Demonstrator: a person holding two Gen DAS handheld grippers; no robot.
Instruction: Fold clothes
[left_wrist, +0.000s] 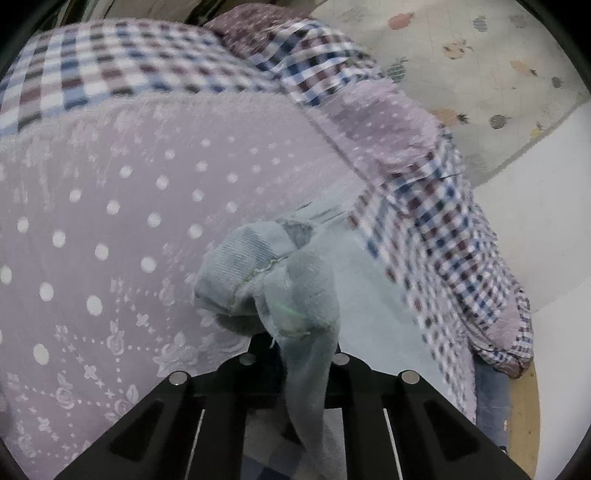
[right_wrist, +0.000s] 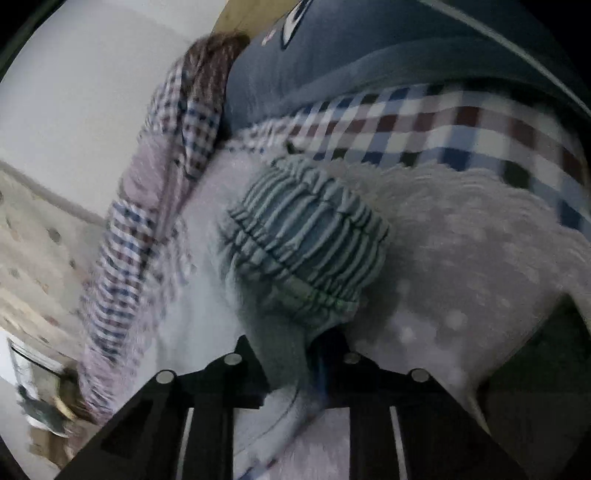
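Grey garment (left_wrist: 295, 295) pinched by left gripper (left_wrist: 295, 350) | right gripper (right_wrist: 291, 354) clamps its ribbed waistband (right_wrist: 306, 236)

Left wrist view: getting bright, even light; blurring slightly on the checked cloth (left_wrist: 436, 221).
Right wrist view: staying dim and bluish, smearing strongly.
Edges: bending and darkening into black corners.

The left wrist view is taken from just behind the left gripper (left_wrist: 295, 343), close above a lilac dotted bedspread (left_wrist: 110, 221), looking toward the bed's far edge. The right wrist view is set likewise behind the right gripper (right_wrist: 291, 350). The bedspread, a checked sheet (left_wrist: 110, 62) and a light blue garment (right_wrist: 295, 236) are shared.
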